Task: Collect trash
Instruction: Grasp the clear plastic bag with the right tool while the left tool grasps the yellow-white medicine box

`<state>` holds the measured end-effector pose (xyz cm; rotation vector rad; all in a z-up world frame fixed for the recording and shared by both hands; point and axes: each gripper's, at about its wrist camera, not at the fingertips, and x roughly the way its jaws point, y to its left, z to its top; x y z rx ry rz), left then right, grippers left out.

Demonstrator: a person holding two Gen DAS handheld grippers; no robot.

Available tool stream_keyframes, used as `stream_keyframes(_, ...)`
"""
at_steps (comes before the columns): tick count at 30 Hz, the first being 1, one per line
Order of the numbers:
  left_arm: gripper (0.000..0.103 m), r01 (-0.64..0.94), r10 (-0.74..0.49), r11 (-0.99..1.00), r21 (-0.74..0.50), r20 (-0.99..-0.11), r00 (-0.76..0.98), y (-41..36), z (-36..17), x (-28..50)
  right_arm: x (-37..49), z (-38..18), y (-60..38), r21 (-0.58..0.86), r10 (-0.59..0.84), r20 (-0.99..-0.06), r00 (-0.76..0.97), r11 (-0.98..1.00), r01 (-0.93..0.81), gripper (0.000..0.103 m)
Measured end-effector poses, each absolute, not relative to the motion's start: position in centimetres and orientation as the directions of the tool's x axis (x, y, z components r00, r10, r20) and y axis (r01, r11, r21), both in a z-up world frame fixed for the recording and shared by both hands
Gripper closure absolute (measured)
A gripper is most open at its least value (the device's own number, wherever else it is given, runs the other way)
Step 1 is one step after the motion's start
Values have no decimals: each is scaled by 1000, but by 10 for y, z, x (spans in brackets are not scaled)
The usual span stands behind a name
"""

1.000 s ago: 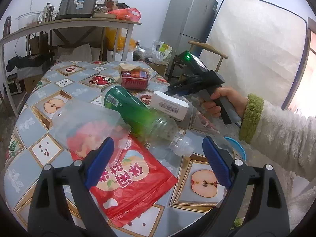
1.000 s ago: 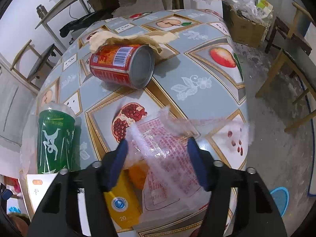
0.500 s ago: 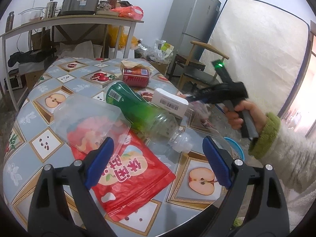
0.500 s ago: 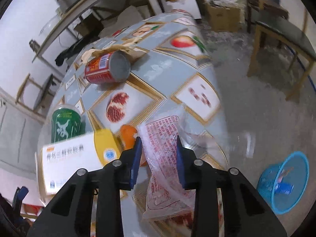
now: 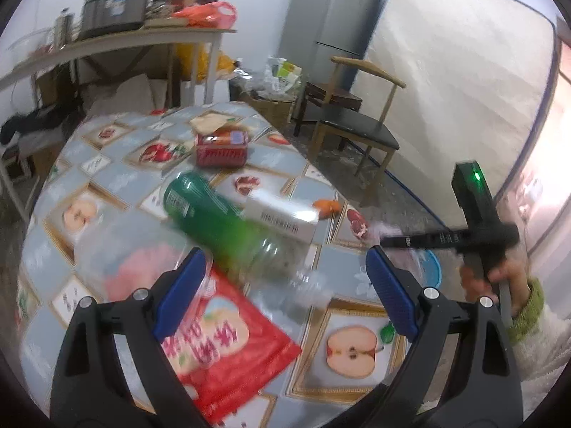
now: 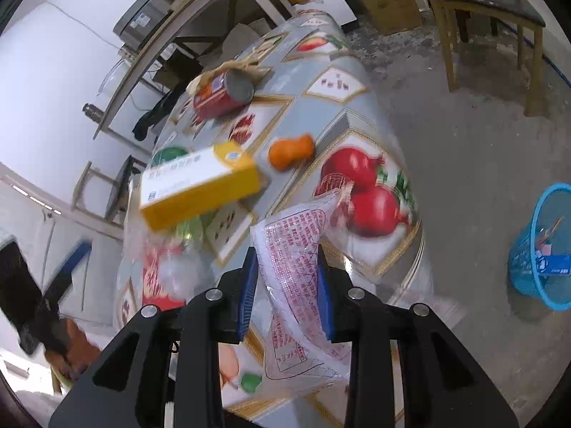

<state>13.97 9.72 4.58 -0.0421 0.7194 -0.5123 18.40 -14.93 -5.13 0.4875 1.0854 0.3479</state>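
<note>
My right gripper [image 6: 287,285] is shut on a clear plastic wrapper with red print [image 6: 298,249] and holds it above the table's right edge. The blue mesh trash basket [image 6: 542,246] stands on the floor to the right. In the left wrist view the right gripper [image 5: 387,239] hangs past the table edge over the basket [image 5: 433,267]. My left gripper [image 5: 285,292] is open and empty above a red snack bag [image 5: 228,349], a green plastic bottle [image 5: 217,221] and a clear plastic container [image 5: 121,249].
On the fruit-patterned table [image 5: 89,178] also lie a white and yellow box [image 6: 200,185], an orange peel [image 6: 291,149], a red can [image 6: 223,94] and brown paper [image 5: 210,123]. A wooden chair [image 5: 357,125], a fridge and a cluttered shelf stand behind.
My right gripper closed on the wrapper, lifted it off the table and carried it right, toward the table edge and the basket. My left gripper stayed open, shifting slightly.
</note>
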Motion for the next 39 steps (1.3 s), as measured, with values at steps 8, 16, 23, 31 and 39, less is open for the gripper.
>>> stream_keyframes(8, 13, 559, -445, 826, -78, -700, 559, 49, 59, 185, 169, -63, -130, 469, 460, -777, 430, 878, -92, 69)
stream_keyframes(16, 13, 682, -324, 727, 76, -838, 439, -8, 42, 228, 168, -62, -131, 480, 482, -755, 445, 868, -126, 59)
stream_keyframes(23, 13, 688, -209, 724, 46, -936, 284, -33, 11, 276, 167, -64, -136, 511, 513, -738, 439, 849, -134, 58)
stream_keyframes(31, 13, 650, -117, 760, 22, -979, 169, -35, -11, 302, 164, -64, -142, 526, 527, -728, 438, 840, -136, 58)
stream_keyframes(39, 26, 669, -83, 742, 45, -984, 159, -41, -13, 296, 163, -65, -144, 541, 539, -719, 439, 830, -133, 58)
